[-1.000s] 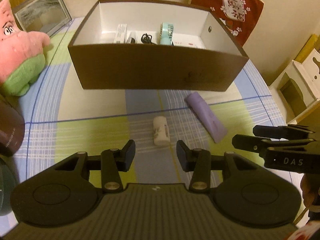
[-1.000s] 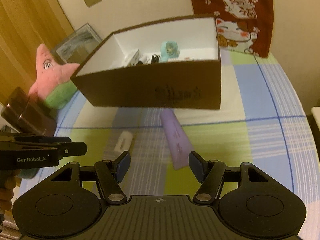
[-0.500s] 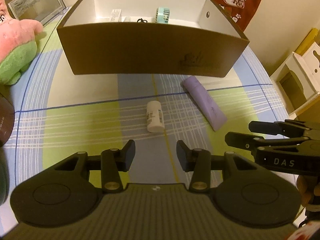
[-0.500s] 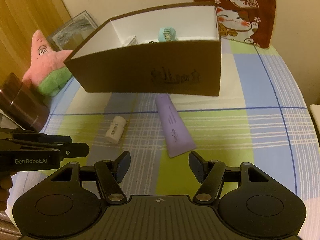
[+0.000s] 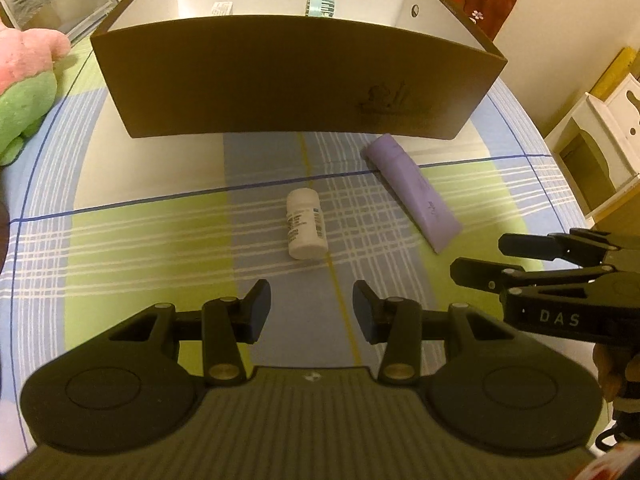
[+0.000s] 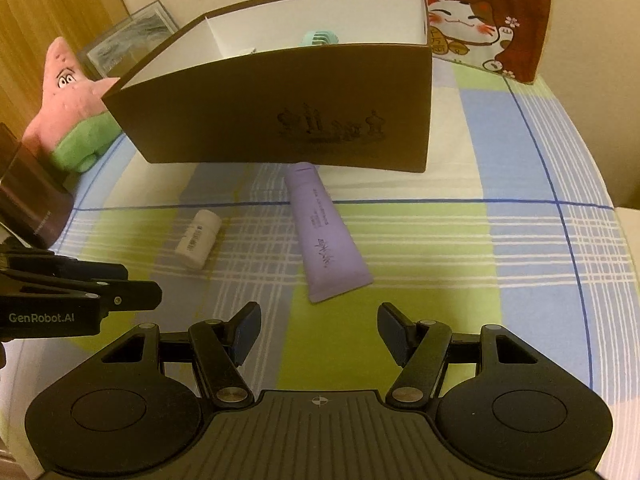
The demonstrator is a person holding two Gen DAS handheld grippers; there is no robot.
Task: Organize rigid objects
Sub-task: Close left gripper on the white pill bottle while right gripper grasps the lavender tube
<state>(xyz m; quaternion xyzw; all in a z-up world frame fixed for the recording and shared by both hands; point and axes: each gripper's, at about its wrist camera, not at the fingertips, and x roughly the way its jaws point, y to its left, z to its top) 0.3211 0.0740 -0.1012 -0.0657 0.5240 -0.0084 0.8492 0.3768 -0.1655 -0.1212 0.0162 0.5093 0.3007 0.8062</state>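
My left gripper (image 5: 311, 310) hangs released, nothing between its jaws, the white bottle (image 5: 305, 228) lying just ahead. My right gripper (image 6: 318, 330) gapes wider, empty too, the purple tube (image 6: 322, 236) just beyond it, brown box (image 6: 288, 112) behind both.

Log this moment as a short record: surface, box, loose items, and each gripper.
surface: checked cloth
box: brown, white inside, open top, a few small items inside
bottle: white, lying on the cloth in front of the box, ahead of the left gripper
tube: purple, lying flat, cap end toward the box, ahead of the right gripper
left gripper: jaws open, nothing between them
right gripper: jaws open, wider, nothing between them
beside box: pink plush
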